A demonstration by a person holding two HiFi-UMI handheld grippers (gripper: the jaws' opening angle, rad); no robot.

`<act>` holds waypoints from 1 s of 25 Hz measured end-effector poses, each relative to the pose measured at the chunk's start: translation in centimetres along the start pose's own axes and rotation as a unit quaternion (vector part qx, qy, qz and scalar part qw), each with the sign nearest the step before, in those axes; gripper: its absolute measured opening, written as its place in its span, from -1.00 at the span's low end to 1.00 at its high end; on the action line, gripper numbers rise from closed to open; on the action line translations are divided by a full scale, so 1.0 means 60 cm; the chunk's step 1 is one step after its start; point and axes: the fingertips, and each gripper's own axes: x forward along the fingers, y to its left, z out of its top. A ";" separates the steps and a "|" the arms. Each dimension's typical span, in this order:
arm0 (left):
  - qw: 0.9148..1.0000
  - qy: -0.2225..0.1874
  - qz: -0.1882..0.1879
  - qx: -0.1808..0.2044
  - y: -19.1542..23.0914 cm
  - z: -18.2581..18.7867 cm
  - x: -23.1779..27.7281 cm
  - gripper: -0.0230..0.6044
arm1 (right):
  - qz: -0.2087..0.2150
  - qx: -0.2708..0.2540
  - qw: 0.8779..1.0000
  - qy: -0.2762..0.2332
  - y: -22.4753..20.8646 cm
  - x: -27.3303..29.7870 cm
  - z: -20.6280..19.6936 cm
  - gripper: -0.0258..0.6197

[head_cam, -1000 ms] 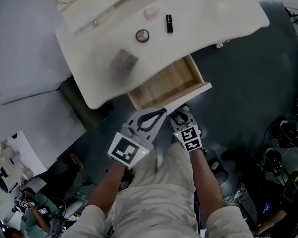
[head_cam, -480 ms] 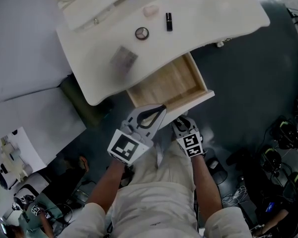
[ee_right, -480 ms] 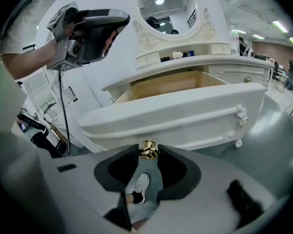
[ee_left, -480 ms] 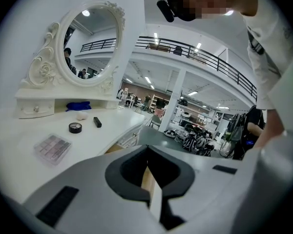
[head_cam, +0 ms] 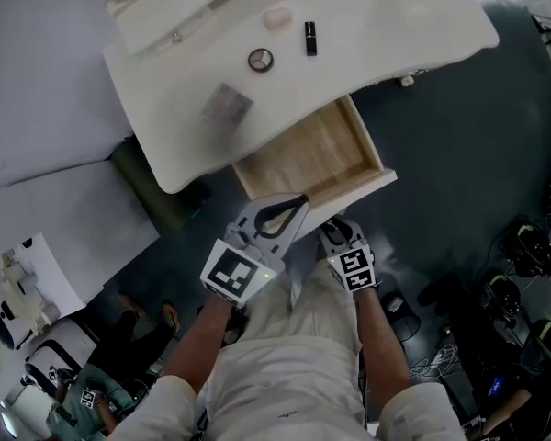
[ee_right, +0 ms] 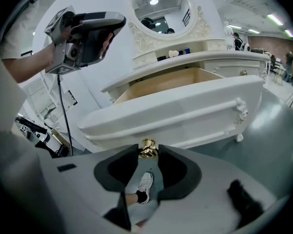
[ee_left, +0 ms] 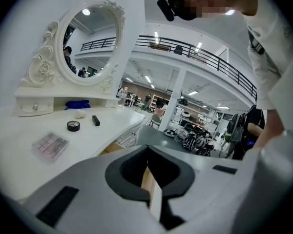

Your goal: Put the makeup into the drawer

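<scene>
The drawer (head_cam: 312, 159) of the white dressing table (head_cam: 395, 35) stood pulled out, its pale wooden floor in plain sight from the head view. All the makeup lay on the tabletop, well apart from the drawer's opening. The eyeshadow palette (head_cam: 227, 106) sat nearest the front edge, with the round compact (head_cam: 260, 60) behind it. The black lipstick tube (head_cam: 309, 38) was to the compact's right, and the pale pink puff (head_cam: 276, 17) lay farthest back, near the foot of the oval mirror (ee_left: 90, 40).

The right gripper (ee_right: 148, 152) pointed at the drawer front, its tongs pinching the gold knob (ee_right: 148, 146) — the knob sat squarely between the two tips, touching both. The left gripper (head_cam: 296, 202) was held in the air just beside it, on the left, with its tongs pressed together on nothing. A thin strip of the drawer's wood showed beyond their closed tips in the left gripper view. Both grippers were in front of the person's light trousers (head_cam: 285, 375) — the dark floor (head_cam: 459, 173) lay around them.
</scene>
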 end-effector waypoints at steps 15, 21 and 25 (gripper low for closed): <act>1.000 -0.004 0.006 0.004 0.002 0.030 -0.012 -0.89 | 0.000 -0.015 1.000 -0.017 -0.008 -0.112 0.072 -0.34; 1.000 -0.010 0.010 0.003 -0.007 0.047 -0.023 -0.89 | -0.013 -0.021 0.997 -0.073 -0.002 -0.171 0.183 -0.34; 1.000 -0.015 0.013 0.006 -0.014 0.060 -0.033 -0.89 | -0.011 -0.033 0.993 -0.110 0.012 -0.195 0.244 -0.34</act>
